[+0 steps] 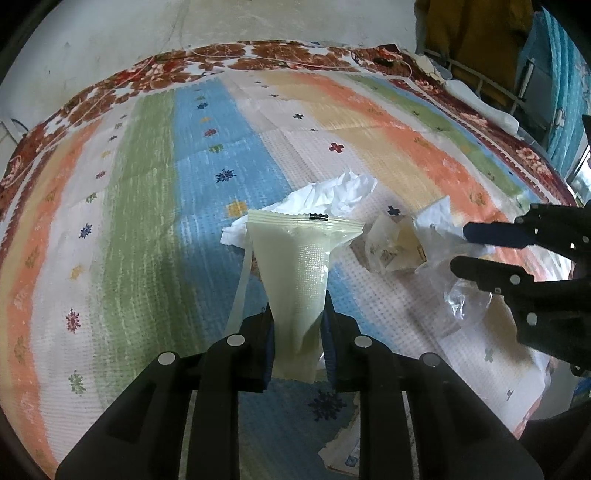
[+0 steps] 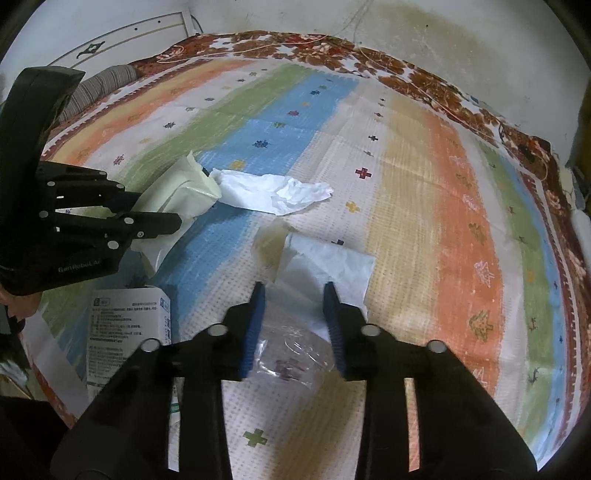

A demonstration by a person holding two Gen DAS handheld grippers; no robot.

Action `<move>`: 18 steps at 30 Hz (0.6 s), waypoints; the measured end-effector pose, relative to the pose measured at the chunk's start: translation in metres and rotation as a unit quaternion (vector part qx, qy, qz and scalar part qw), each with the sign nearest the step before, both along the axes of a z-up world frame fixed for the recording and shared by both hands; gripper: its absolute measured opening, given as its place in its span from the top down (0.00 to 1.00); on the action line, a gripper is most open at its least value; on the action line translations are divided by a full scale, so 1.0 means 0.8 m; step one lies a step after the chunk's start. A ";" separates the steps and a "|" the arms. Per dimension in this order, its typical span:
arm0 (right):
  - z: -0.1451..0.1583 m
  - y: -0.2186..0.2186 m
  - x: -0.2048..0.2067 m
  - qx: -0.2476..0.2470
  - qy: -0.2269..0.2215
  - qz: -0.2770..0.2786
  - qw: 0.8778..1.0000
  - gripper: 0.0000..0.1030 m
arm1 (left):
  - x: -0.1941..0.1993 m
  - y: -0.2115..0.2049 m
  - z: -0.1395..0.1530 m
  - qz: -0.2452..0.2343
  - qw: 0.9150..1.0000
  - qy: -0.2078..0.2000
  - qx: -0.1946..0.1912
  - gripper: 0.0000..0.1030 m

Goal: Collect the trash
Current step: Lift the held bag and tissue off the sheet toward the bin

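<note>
My left gripper [image 1: 297, 314] is shut on a pale yellow-green plastic wrapper [image 1: 299, 266] and holds it above the striped bedspread; the wrapper also shows in the right wrist view [image 2: 184, 188]. A crumpled white tissue [image 1: 332, 195] lies behind it, and shows in the right wrist view [image 2: 273, 192]. My right gripper [image 2: 295, 295] is open, its jaws on either side of a clear plastic bag [image 2: 291, 354] and a flat white paper [image 2: 328, 266]. In the left wrist view the right gripper [image 1: 461, 247] hovers over the clear plastic [image 1: 461, 295] next to a crumpled translucent wrapper [image 1: 391, 243].
A white printed package [image 2: 125, 325] lies at the bed's near left edge. The striped bedspread [image 2: 424, 206] stretches right and back to a stained wall [image 2: 424, 33]. A headboard [image 2: 122, 40] and striped pillow [image 2: 99, 85] are at the far left.
</note>
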State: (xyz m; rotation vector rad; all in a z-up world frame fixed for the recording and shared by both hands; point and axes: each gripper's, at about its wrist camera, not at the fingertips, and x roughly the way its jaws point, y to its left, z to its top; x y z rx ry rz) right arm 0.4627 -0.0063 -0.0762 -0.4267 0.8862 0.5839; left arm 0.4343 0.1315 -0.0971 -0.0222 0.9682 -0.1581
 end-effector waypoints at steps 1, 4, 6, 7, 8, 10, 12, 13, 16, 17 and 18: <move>0.000 -0.001 0.000 -0.001 0.000 0.000 1.000 0.77 | 0.000 0.000 0.000 0.001 1.000 -0.001 -0.001 0.80; 0.005 -0.005 0.001 0.002 -0.005 -0.004 1.000 0.85 | 0.001 -0.001 -0.001 0.001 1.000 -0.001 0.001 0.80; 0.011 -0.010 0.003 0.011 -0.006 -0.008 1.000 0.91 | 0.001 -0.001 0.000 -0.001 1.000 -0.001 0.005 0.80; 0.013 -0.013 0.005 0.016 -0.004 -0.010 1.000 0.92 | 0.000 -0.001 0.001 -0.001 1.000 -0.002 0.006 0.80; 0.015 -0.016 0.006 0.023 -0.001 -0.012 1.000 0.94 | 0.000 -0.001 0.001 -0.002 1.000 -0.002 0.006 0.80; 0.021 -0.021 0.007 0.034 0.002 -0.017 0.999 0.96 | 0.000 -0.002 0.004 0.000 1.000 -0.001 0.011 0.80; 0.026 -0.025 0.009 0.044 0.005 -0.020 0.999 0.96 | -0.002 -0.004 0.007 0.002 1.000 0.001 0.015 0.80; 0.029 -0.027 0.008 0.049 0.006 -0.023 0.999 0.96 | -0.003 -0.006 0.009 0.002 1.000 0.002 0.017 0.80; 0.041 -0.034 0.006 0.069 0.014 -0.028 0.997 0.96 | -0.010 -0.012 0.016 -0.002 1.000 0.005 0.028 0.80; 0.043 -0.036 0.005 0.075 0.021 -0.027 0.997 0.96 | -0.013 -0.014 0.019 -0.003 0.999 0.006 0.032 0.80; 0.045 -0.039 0.003 0.081 0.031 -0.028 0.996 0.96 | -0.016 -0.017 0.021 -0.004 0.999 0.008 0.036 0.80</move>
